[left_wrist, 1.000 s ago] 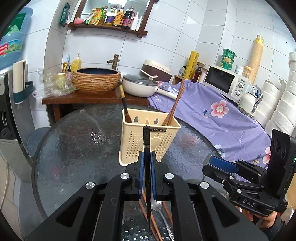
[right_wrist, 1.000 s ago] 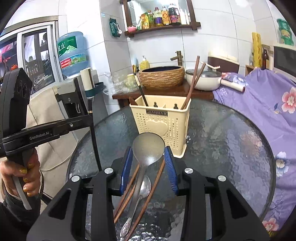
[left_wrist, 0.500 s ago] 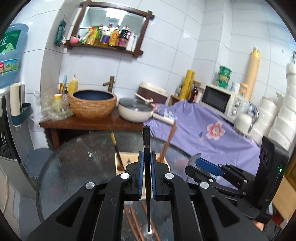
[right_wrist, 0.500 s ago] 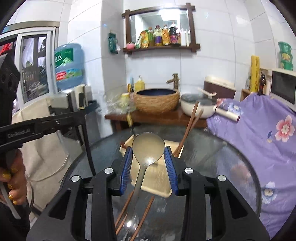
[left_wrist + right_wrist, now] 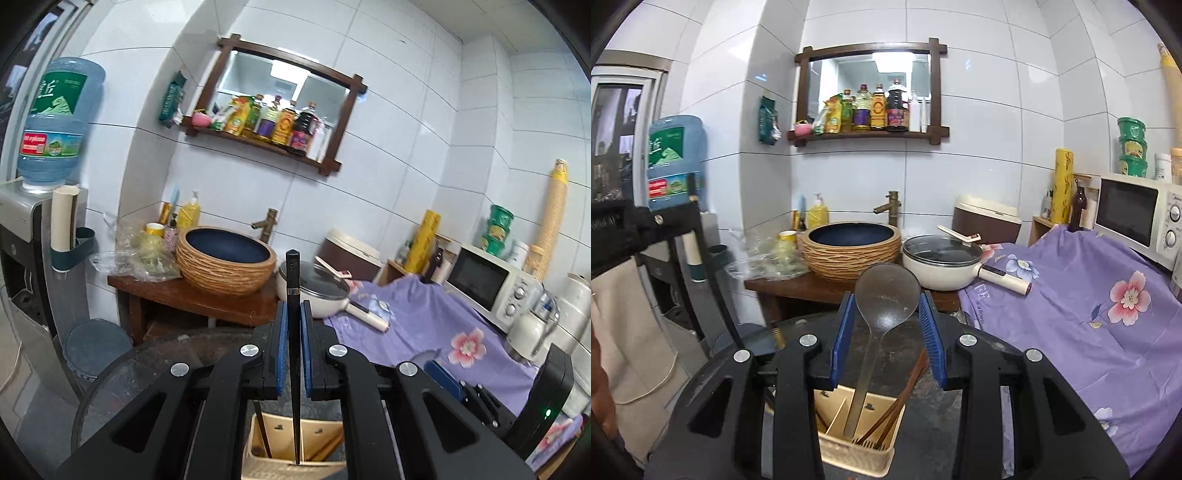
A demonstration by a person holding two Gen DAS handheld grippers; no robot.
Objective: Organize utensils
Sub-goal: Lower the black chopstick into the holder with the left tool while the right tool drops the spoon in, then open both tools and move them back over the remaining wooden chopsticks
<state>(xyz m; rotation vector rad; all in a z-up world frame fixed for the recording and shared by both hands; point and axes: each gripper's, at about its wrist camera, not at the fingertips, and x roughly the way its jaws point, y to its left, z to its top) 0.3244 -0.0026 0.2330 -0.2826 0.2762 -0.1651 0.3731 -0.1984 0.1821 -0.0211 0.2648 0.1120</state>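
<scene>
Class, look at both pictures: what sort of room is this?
Probably a home kitchen corner: a white microwave oven, a cream lidded pan and a wooden wall shelf of sauce bottles.

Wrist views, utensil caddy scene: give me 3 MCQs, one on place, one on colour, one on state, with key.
1. Place: the tip of the chopstick held by the left tongs is
A. above the cream caddy
B. over the woven basin
C. inside the pot

2. Colour: the cloth draped at the right is
A. green
B. purple with flowers
C. plain white

3. State: the right tongs are
A. empty, wide open
B. shut flat, nothing between
C. closed on the spoon bowl

Key: 1 A, the tip hangs over a caddy slot; 2 B, pink flowers show on purple; 3 C, both blue pads press the spoon's sides.
</scene>
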